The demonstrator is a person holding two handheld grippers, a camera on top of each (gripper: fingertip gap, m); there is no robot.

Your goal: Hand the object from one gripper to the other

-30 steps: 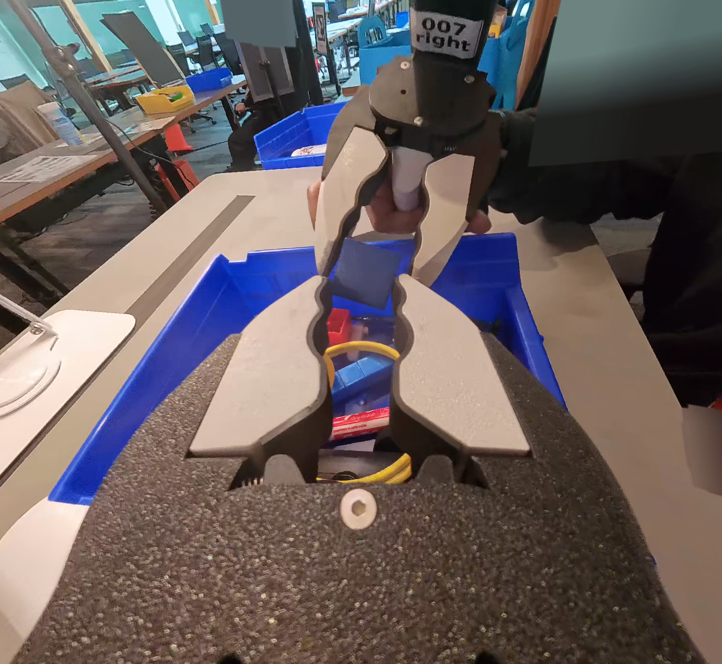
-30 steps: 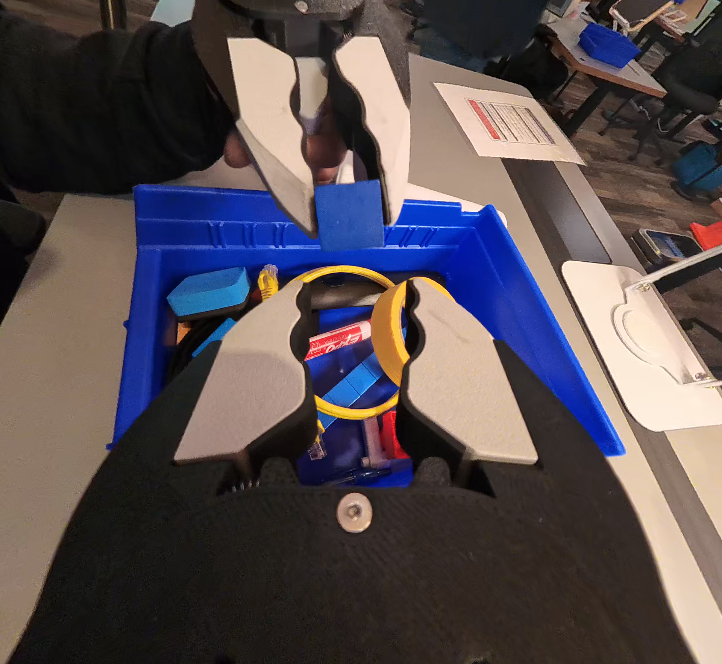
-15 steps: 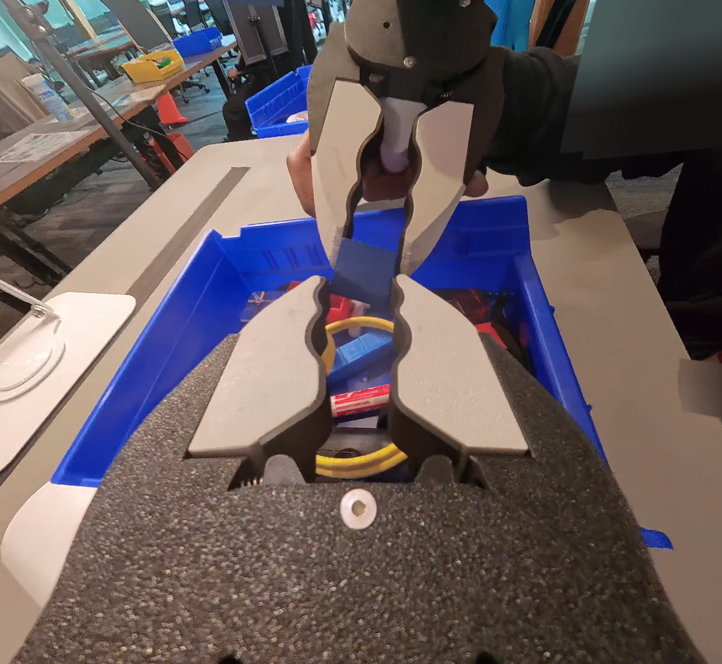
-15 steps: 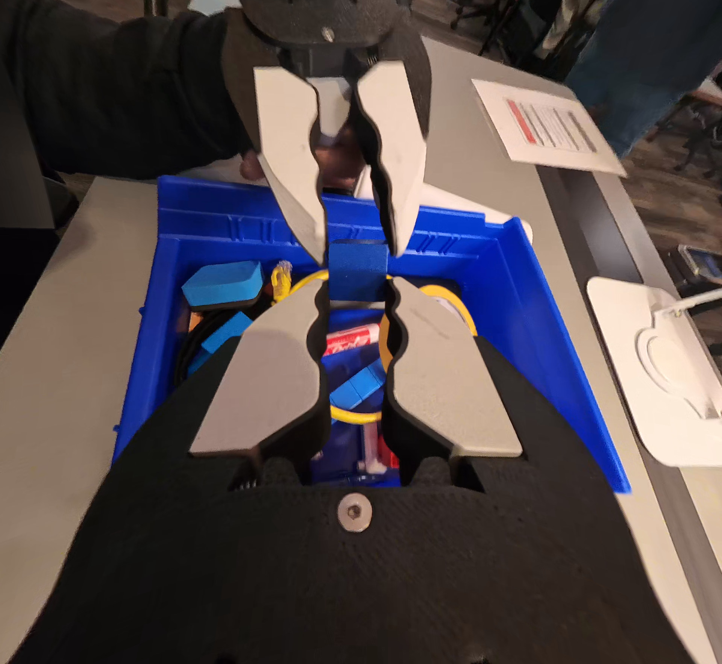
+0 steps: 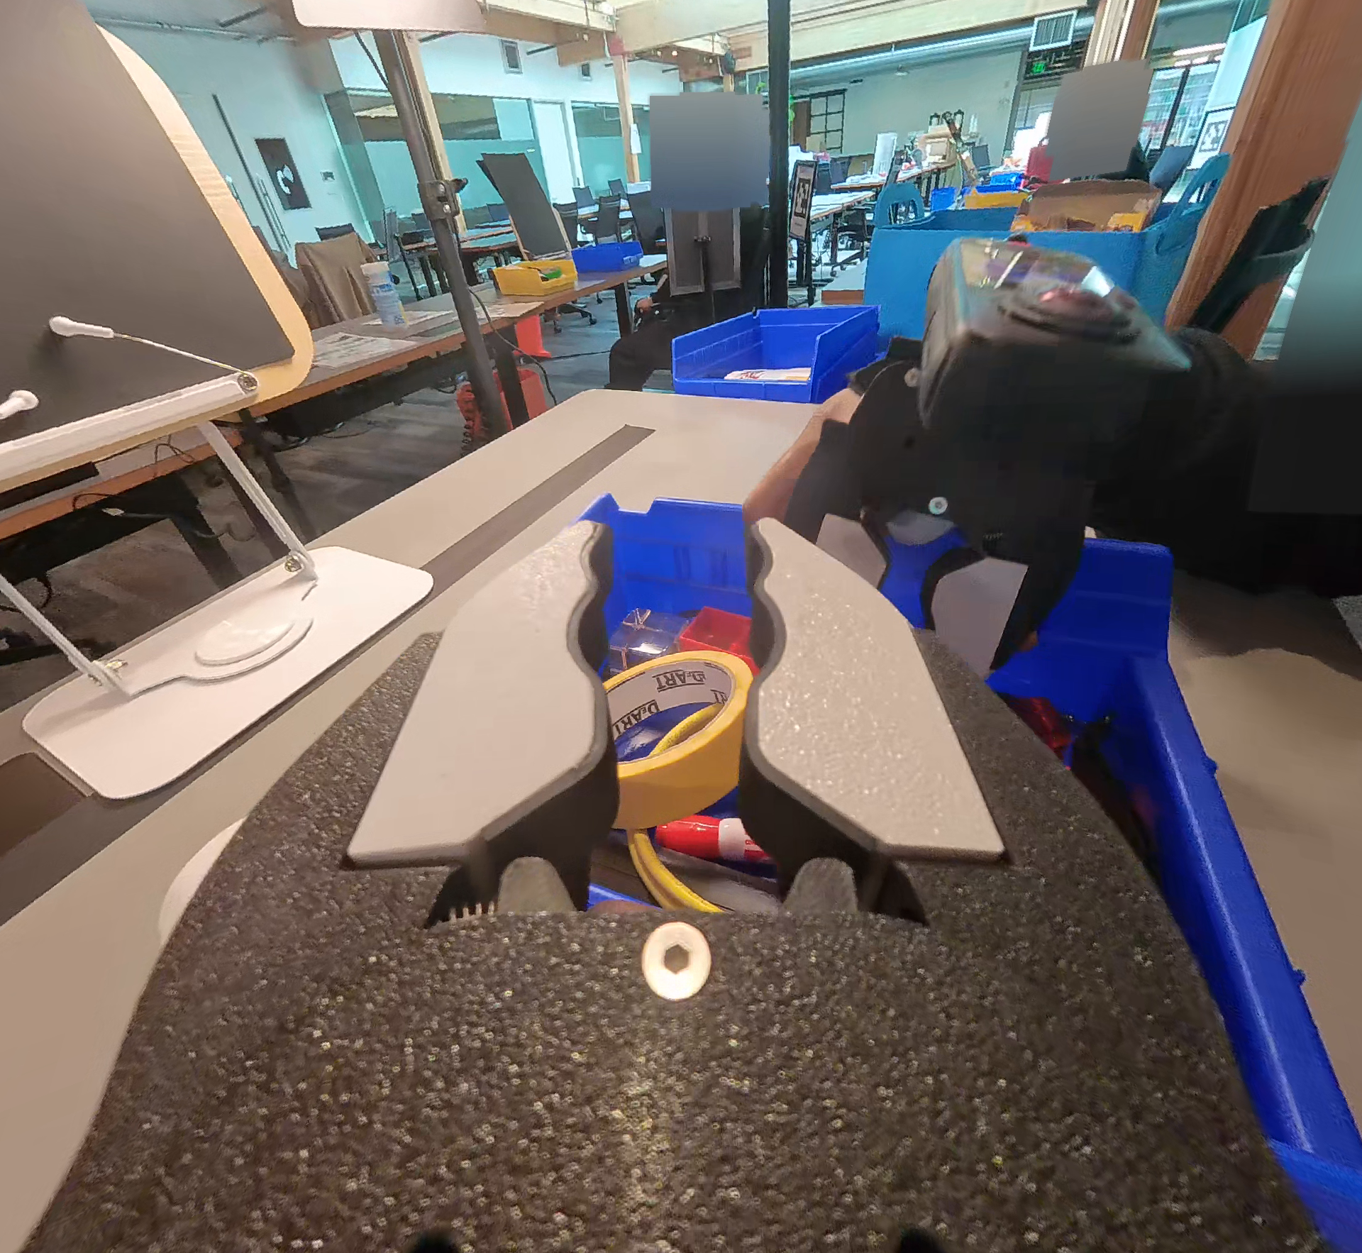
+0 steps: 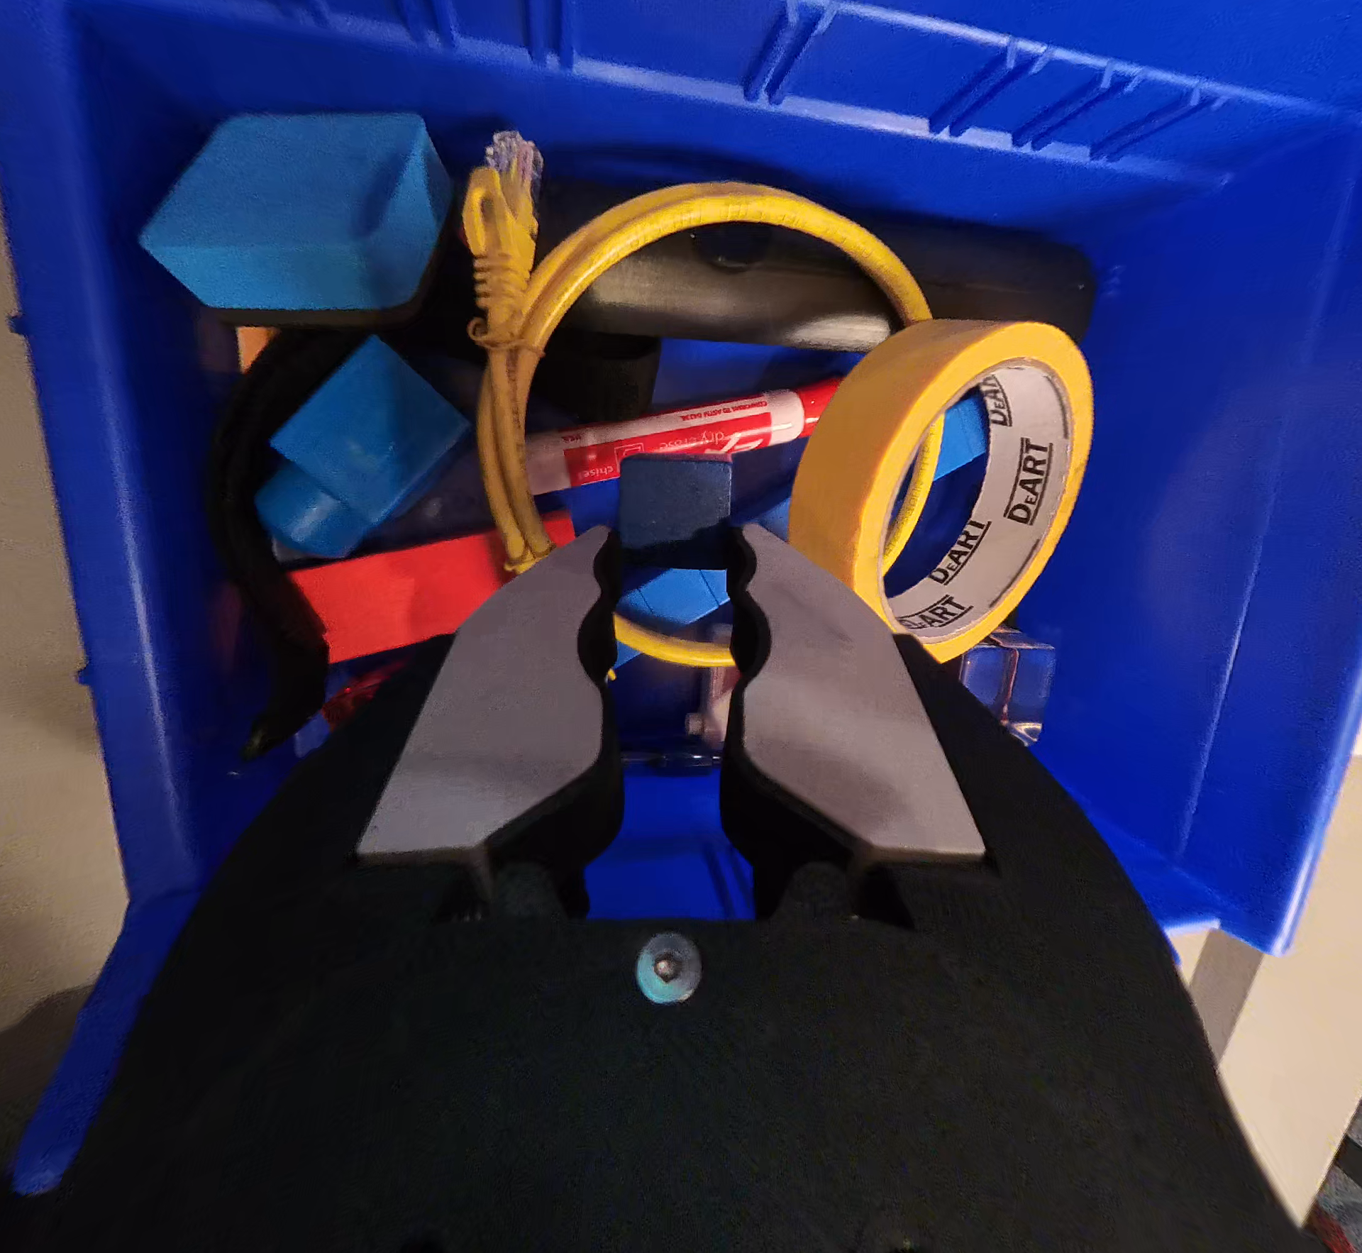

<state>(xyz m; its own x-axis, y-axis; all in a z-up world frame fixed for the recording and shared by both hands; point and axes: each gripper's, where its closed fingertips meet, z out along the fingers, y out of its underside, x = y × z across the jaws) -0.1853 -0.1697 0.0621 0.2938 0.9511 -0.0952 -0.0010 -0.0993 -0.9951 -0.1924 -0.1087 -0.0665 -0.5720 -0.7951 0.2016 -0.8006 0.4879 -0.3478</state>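
Note:
My right gripper (image 6: 671,539) is shut on a small dark blue foam cube (image 6: 674,502), which sticks out past its fingertips. It points down into the blue bin (image 6: 1216,407), with the cube just above the clutter. My left gripper (image 5: 674,539) is open and empty, level above the near left part of the bin (image 5: 1216,923). In the left wrist view the right gripper (image 5: 973,598) hangs to the right, tips down in the bin, held by a hand in a black sleeve. The cube is hidden in that view.
The bin holds a yellow tape roll (image 6: 943,488), a coiled yellow cable (image 6: 516,362), a red marker (image 6: 678,436), light blue blocks (image 6: 295,215), a red block (image 6: 413,591) and a clear cube (image 6: 1010,687). A white stand base (image 5: 221,665) sits on the table to the left. The left gripper's tips are roughly 15 centimetres from the right gripper's.
The cube passed from my left gripper to my right. The left opened and drew back. The right swung down over the bin with the cube.

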